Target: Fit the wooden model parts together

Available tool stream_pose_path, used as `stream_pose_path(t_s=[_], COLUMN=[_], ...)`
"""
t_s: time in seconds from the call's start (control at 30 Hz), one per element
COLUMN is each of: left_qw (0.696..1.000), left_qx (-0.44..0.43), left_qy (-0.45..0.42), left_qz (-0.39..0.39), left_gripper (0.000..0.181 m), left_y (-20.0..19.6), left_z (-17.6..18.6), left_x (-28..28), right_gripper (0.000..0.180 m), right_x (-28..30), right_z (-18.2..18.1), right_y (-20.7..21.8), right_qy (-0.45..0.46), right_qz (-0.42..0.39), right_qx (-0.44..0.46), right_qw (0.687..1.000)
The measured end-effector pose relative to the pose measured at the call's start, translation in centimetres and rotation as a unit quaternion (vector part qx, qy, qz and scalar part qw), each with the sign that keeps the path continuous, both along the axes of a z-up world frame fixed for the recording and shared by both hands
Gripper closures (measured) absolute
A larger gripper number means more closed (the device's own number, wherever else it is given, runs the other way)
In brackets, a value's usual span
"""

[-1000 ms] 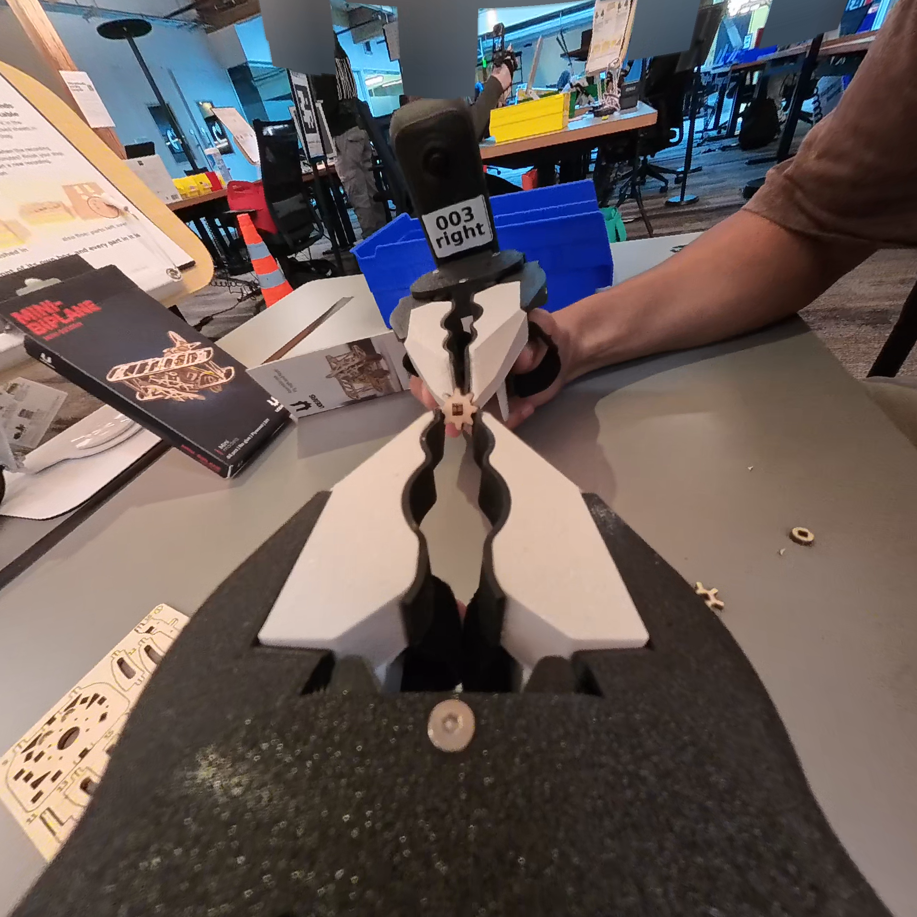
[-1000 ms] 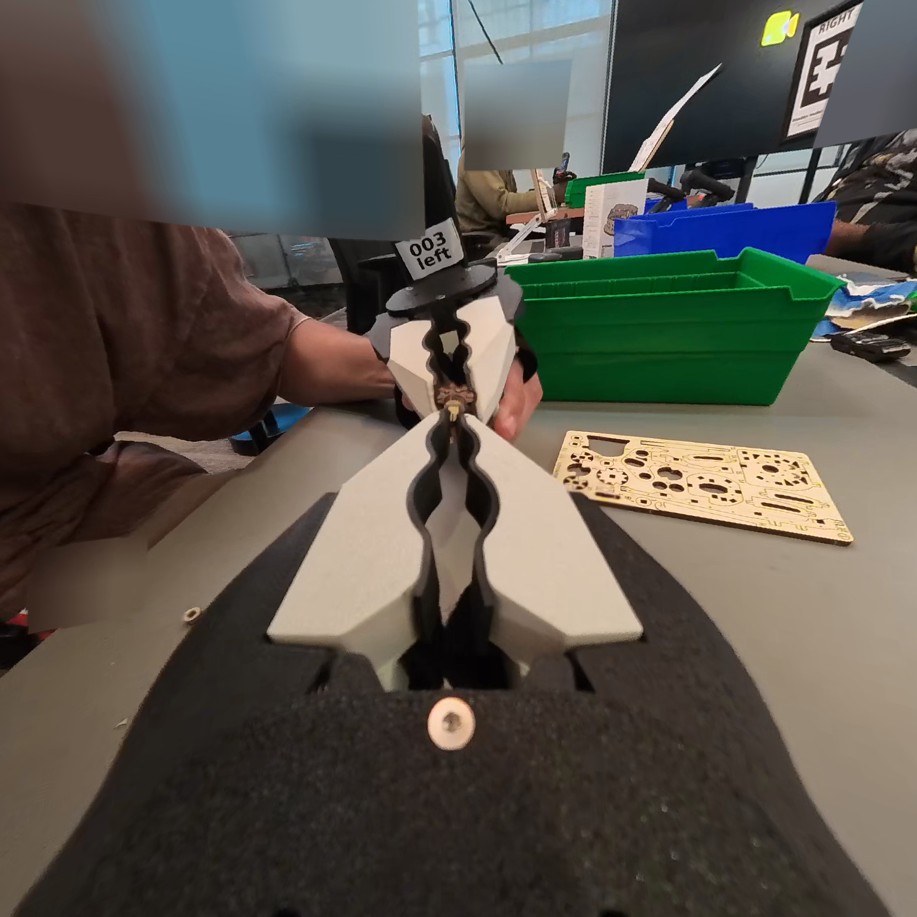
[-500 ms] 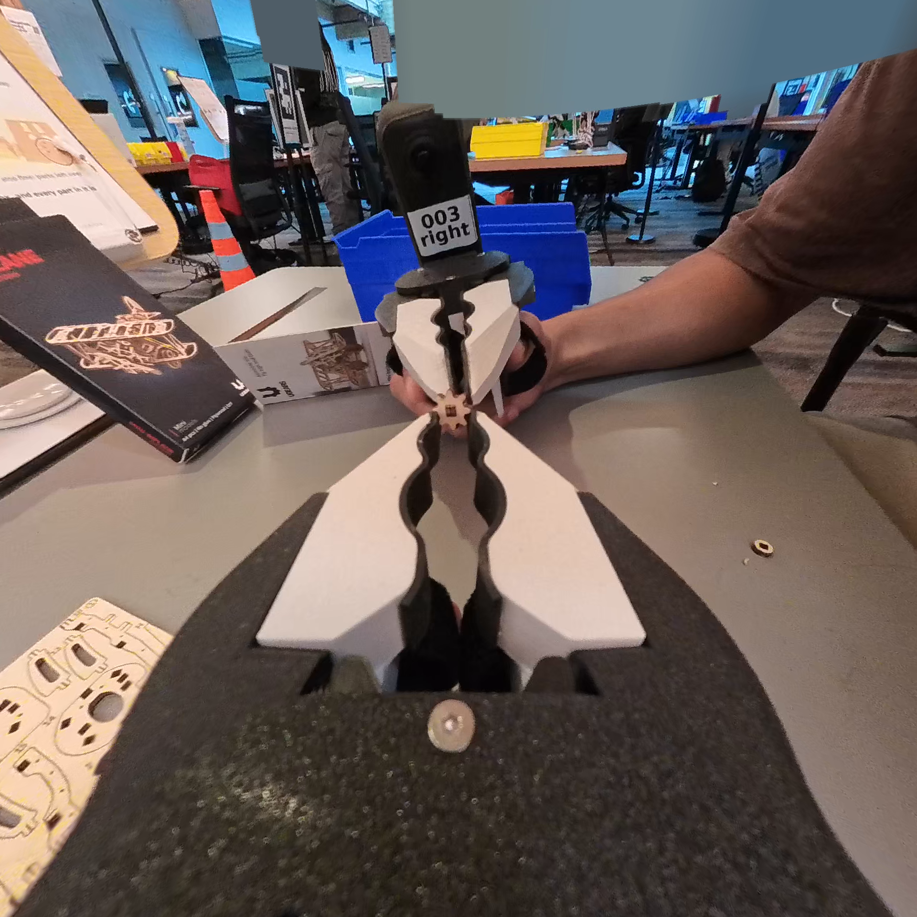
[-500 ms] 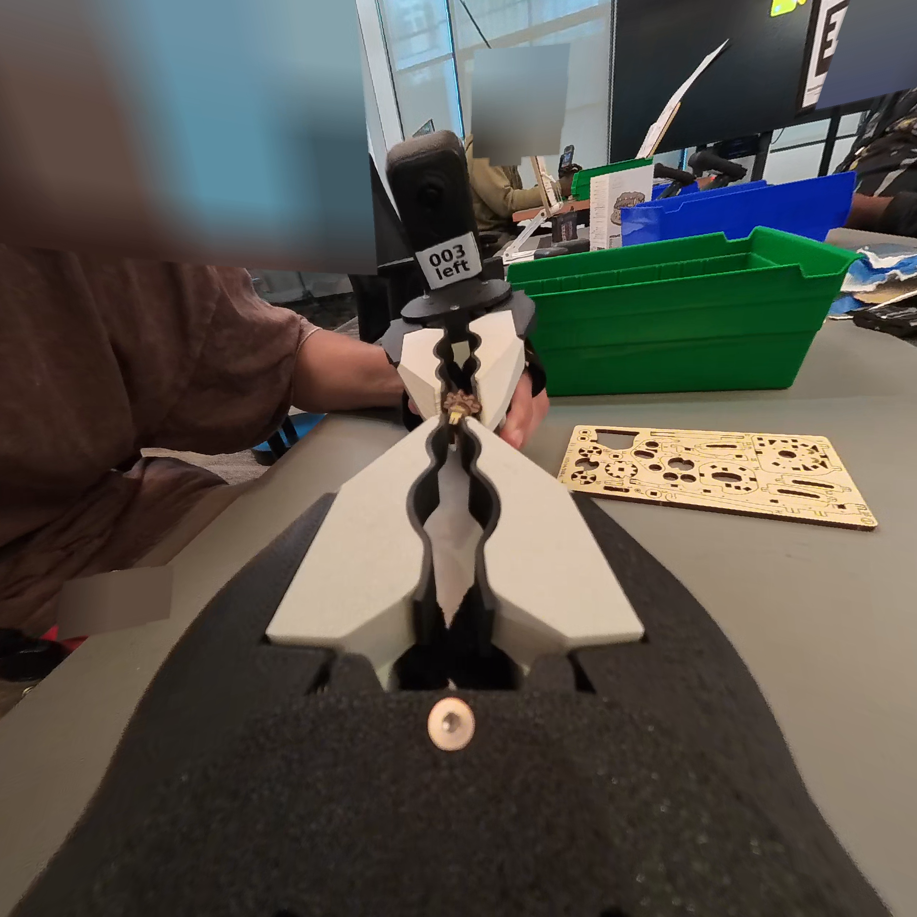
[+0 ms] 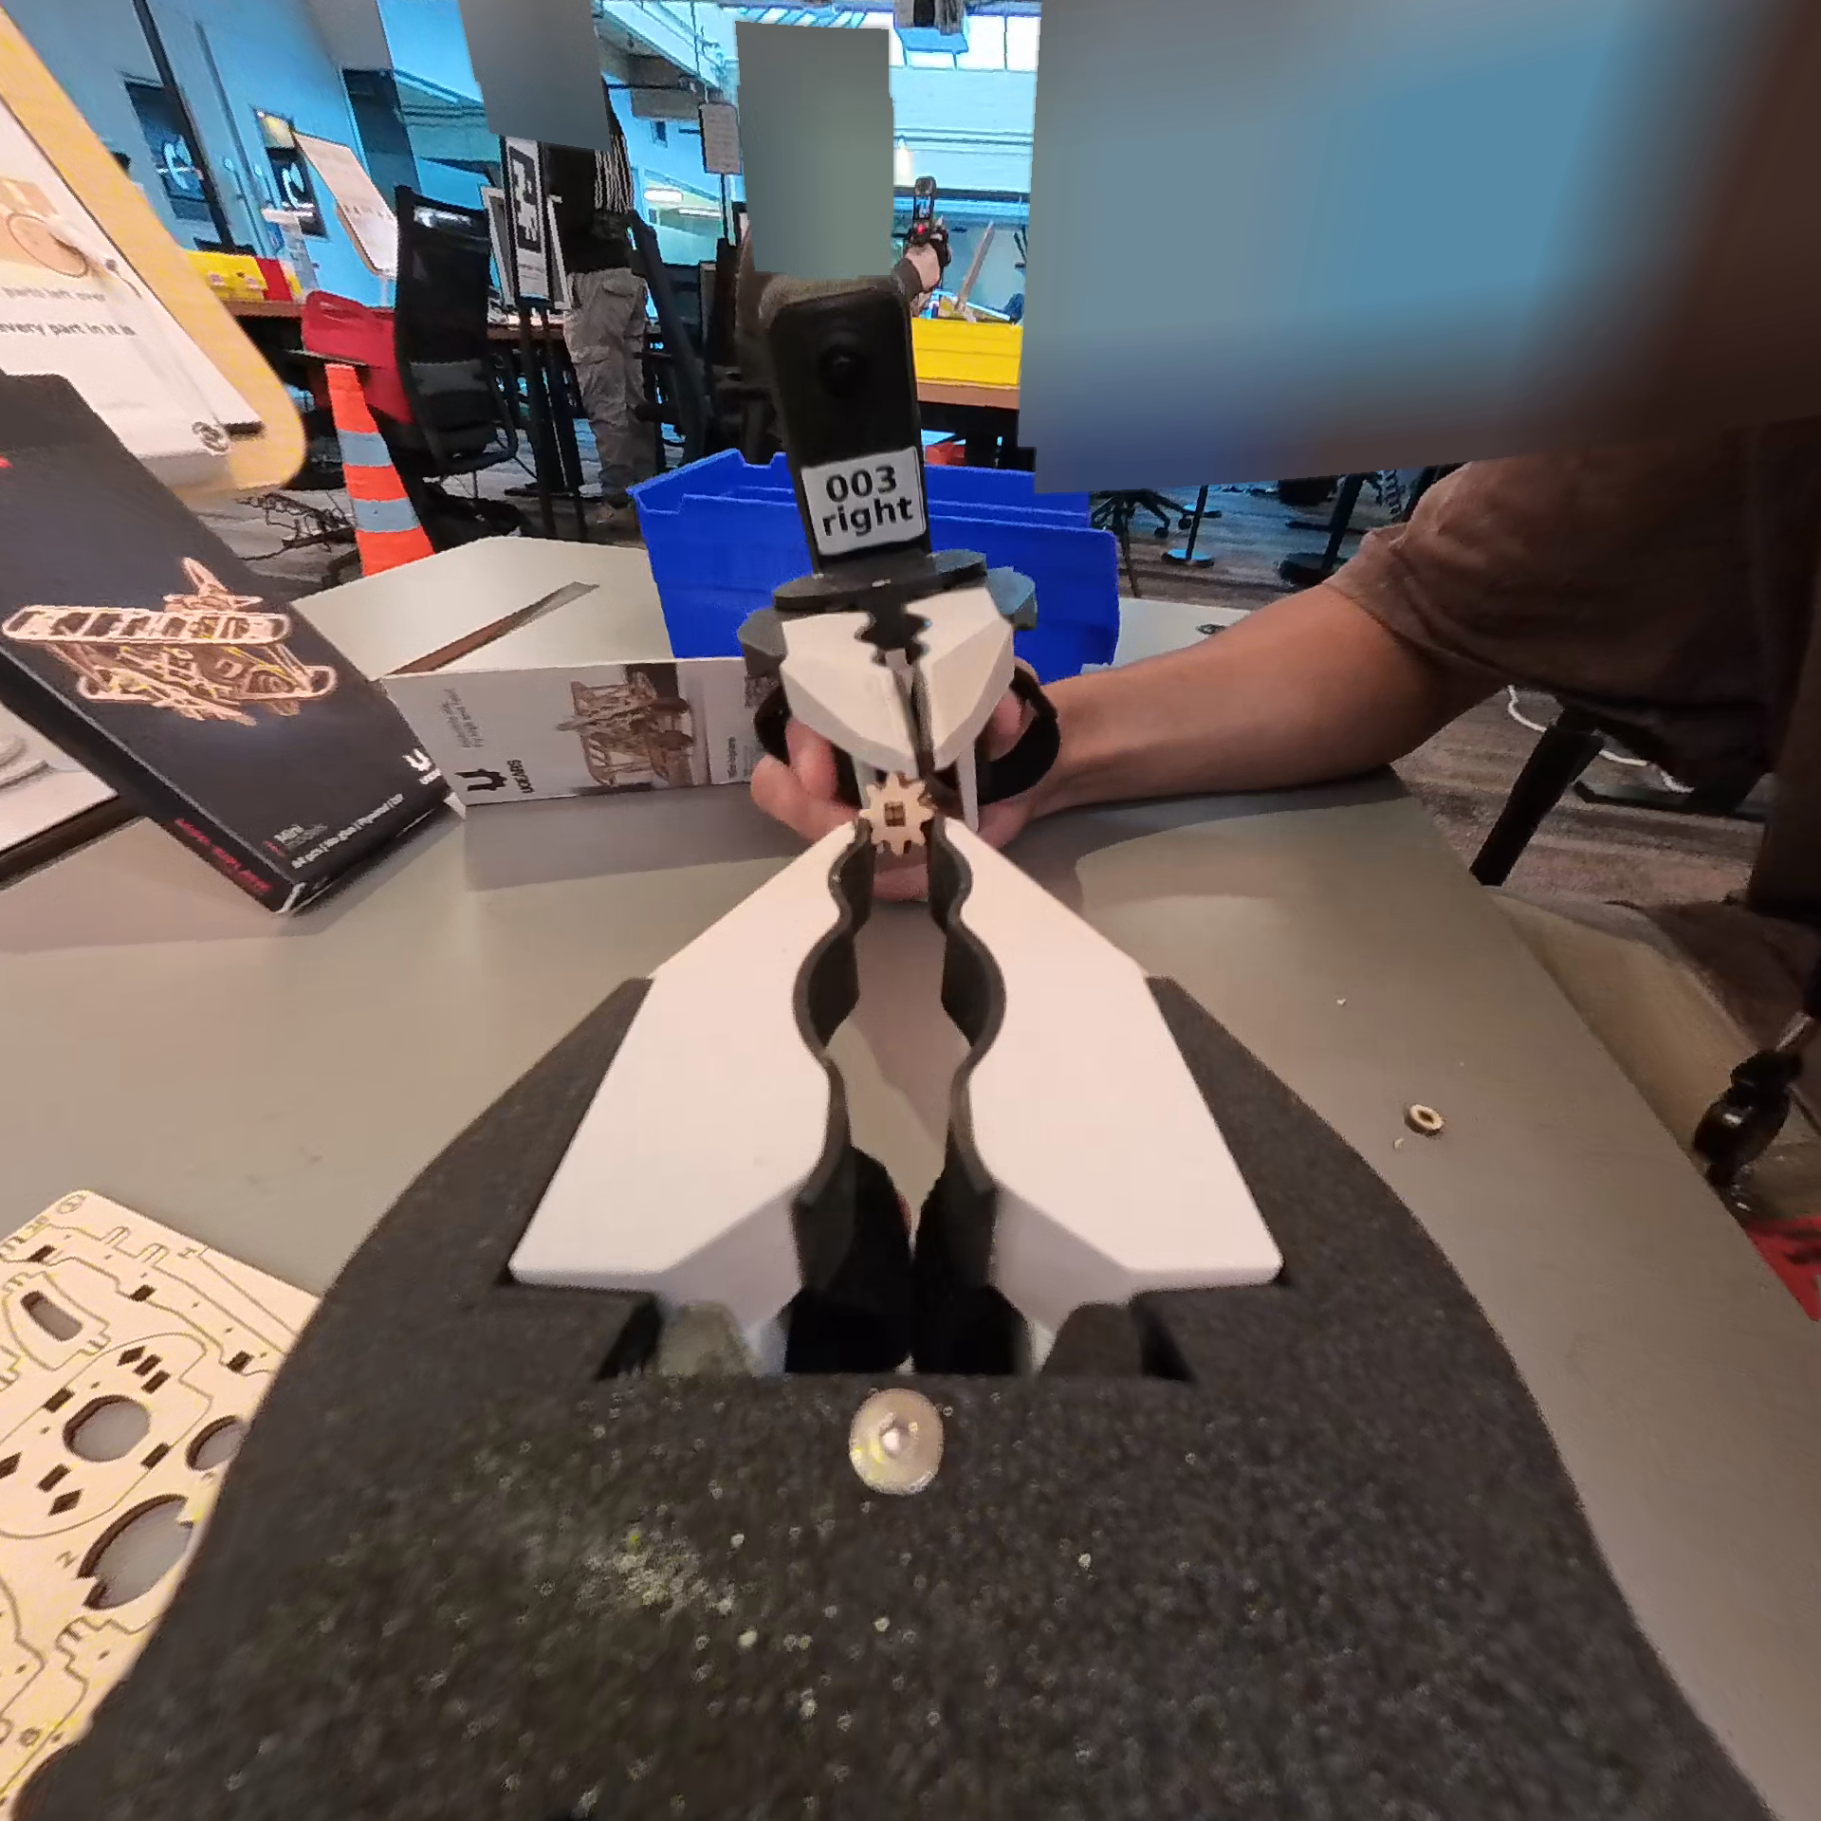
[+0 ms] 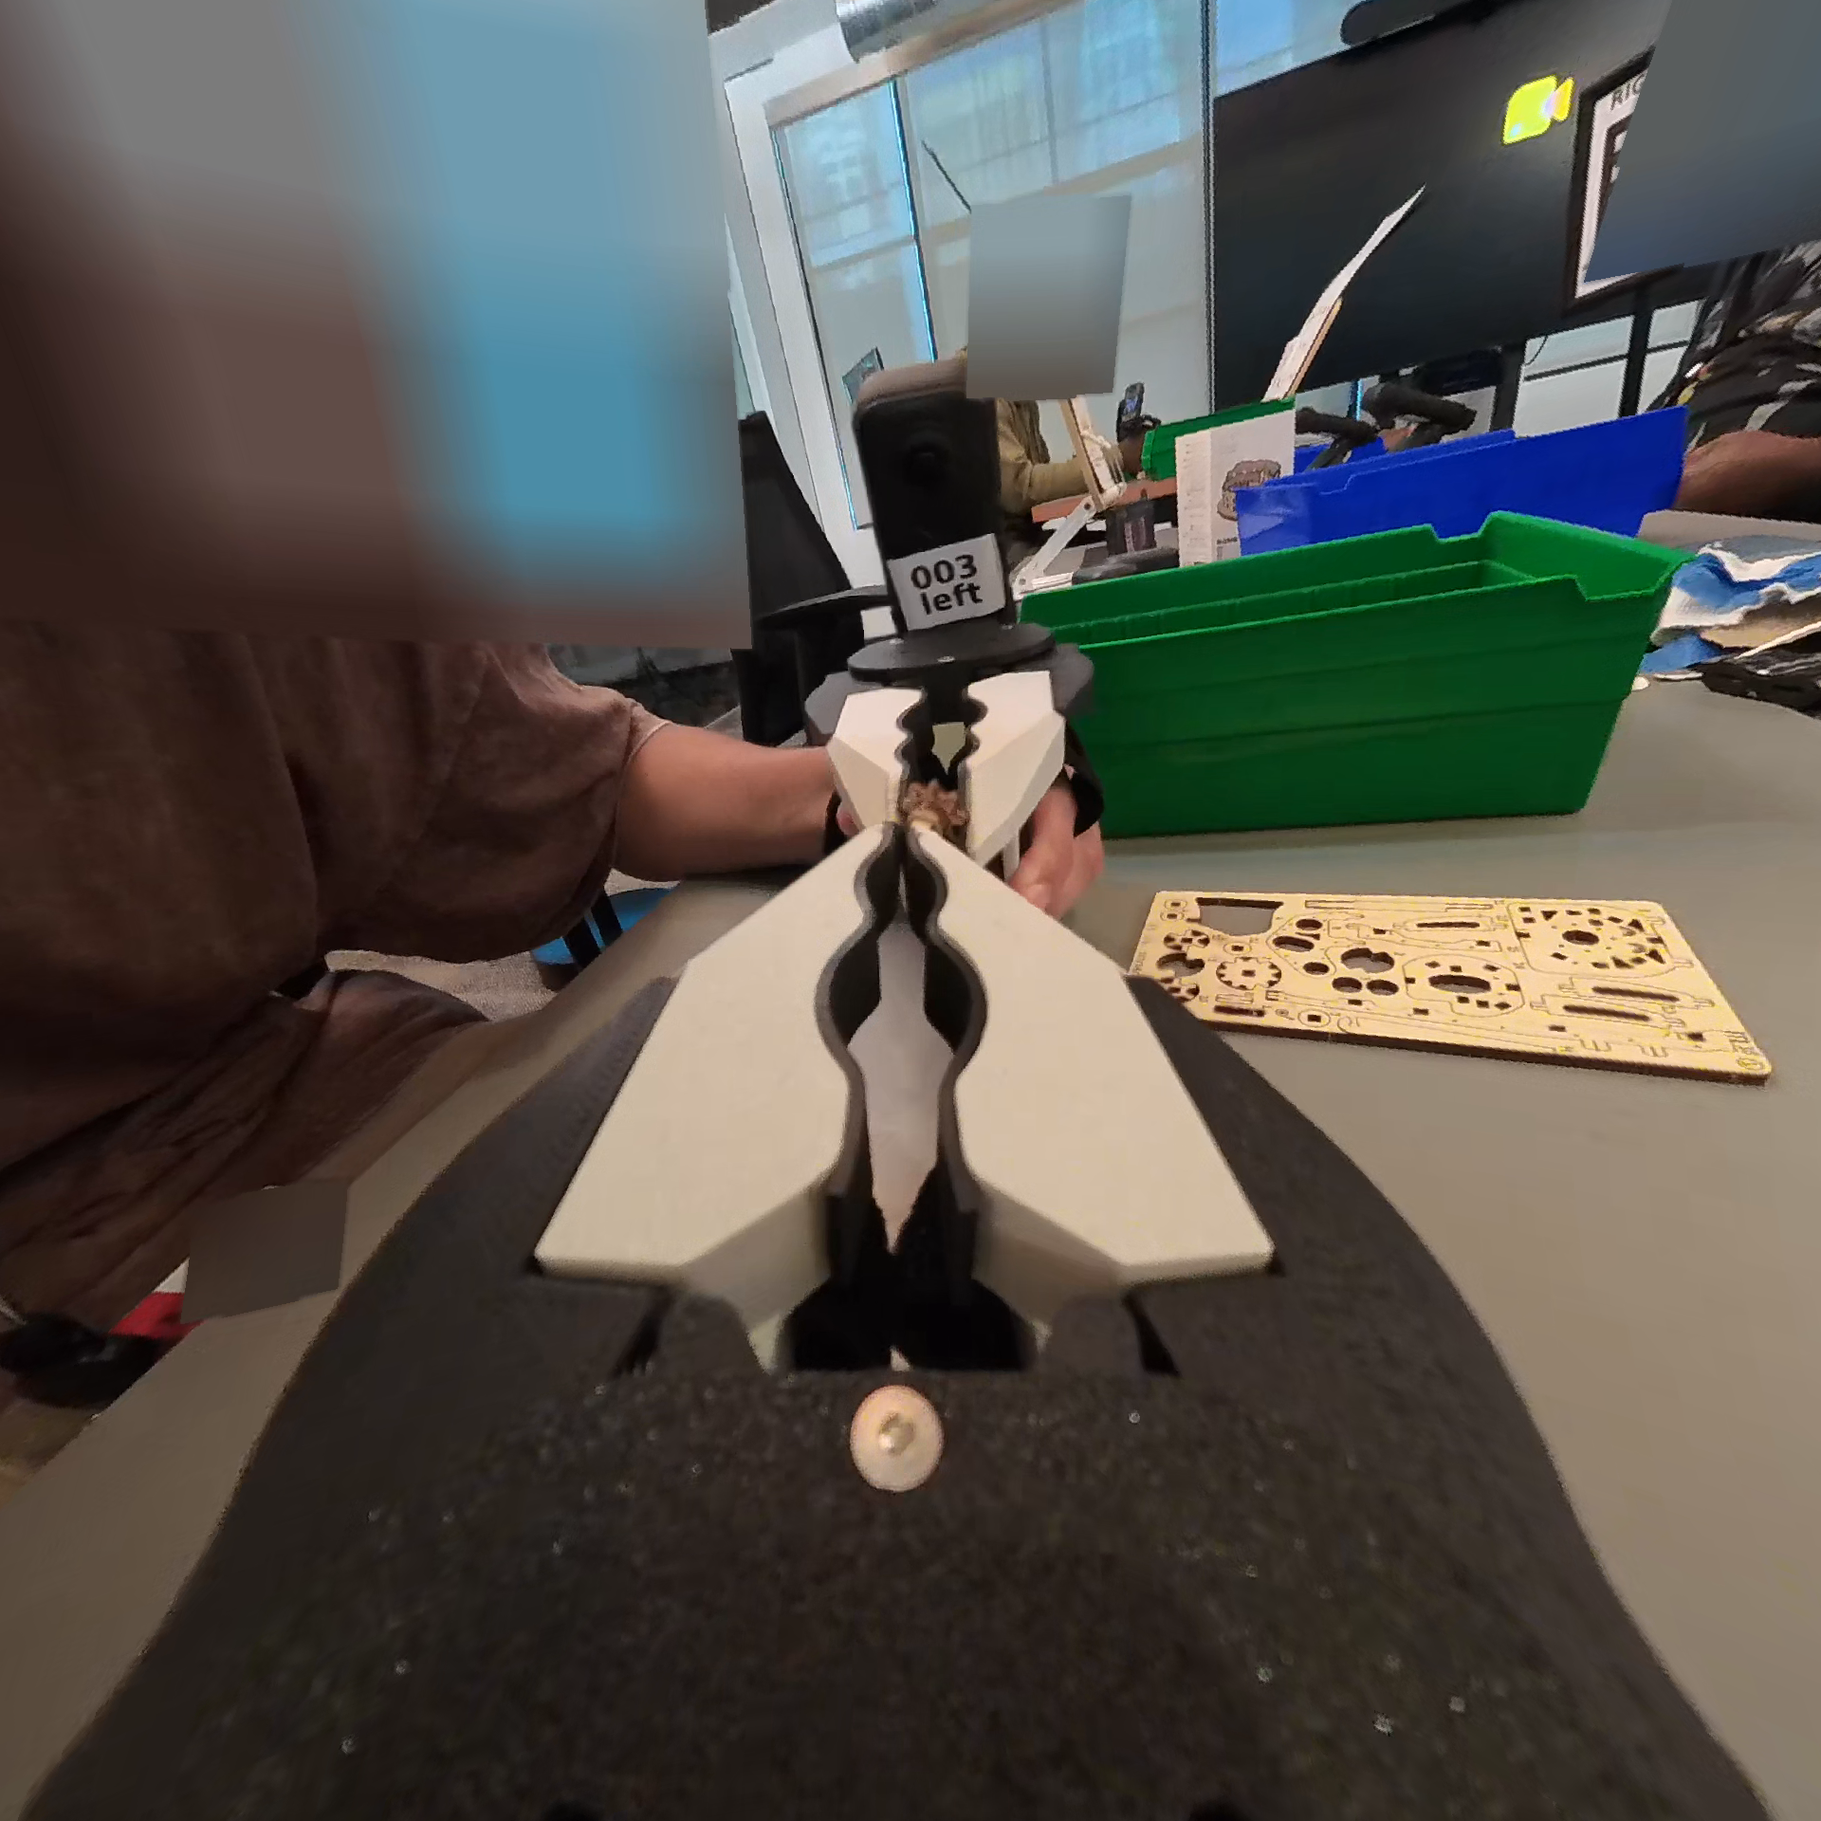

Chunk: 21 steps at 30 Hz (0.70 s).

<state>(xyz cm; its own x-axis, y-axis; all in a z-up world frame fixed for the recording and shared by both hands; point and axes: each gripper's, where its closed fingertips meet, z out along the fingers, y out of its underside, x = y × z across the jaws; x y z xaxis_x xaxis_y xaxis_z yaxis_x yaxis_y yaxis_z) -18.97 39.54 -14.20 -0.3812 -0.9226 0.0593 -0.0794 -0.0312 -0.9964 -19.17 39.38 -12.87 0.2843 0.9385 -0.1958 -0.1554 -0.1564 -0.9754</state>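
Observation:
My left gripper (image 5: pixel 897 843) is shut on a small pale wooden gear (image 5: pixel 895 814), held above the grey table (image 5: pixel 1281 936). The gear faces the right gripper (image 5: pixel 921 774), which meets it tip to tip and leans a little. In the right wrist view my right gripper (image 6: pixel 905 833) is shut on a thin wooden pin (image 6: pixel 911 816). The pin's end touches the gear (image 6: pixel 934 803), seen edge-on between the left gripper's (image 6: pixel 936 823) fingers. I cannot tell how far the pin sits in the gear's centre hole.
A laser-cut wooden parts sheet (image 6: pixel 1449 971) lies on the table; it also shows in the left wrist view (image 5: pixel 89 1380). A green bin (image 6: pixel 1330 690), a blue bin (image 5: pixel 1035 572), a black box (image 5: pixel 197 690) and a white box (image 5: pixel 591 729) stand behind. A small wooden ring (image 5: pixel 1424 1118) lies loose. My left and right fingertips are right by each other.
Both grippers stay tip to tip with the gear and pin between them. The pair has turned a little, and the right gripper now leans in the left wrist view.

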Motion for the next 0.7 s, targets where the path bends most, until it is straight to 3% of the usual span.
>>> stream_pose_path(t_s=[0.7], left_qw=[1.000], left_qx=[-0.007], left_qy=[0.004], left_qz=[-0.006], left_gripper=[0.172], left_y=[-0.14], left_z=[-0.05], left_x=[-0.02], right_gripper=[0.177], right_x=[-0.25], right_z=[-0.37], right_y=[0.13], right_qy=[-0.017], right_qz=[-0.002], right_qx=[-0.003], right_qw=[1.000])
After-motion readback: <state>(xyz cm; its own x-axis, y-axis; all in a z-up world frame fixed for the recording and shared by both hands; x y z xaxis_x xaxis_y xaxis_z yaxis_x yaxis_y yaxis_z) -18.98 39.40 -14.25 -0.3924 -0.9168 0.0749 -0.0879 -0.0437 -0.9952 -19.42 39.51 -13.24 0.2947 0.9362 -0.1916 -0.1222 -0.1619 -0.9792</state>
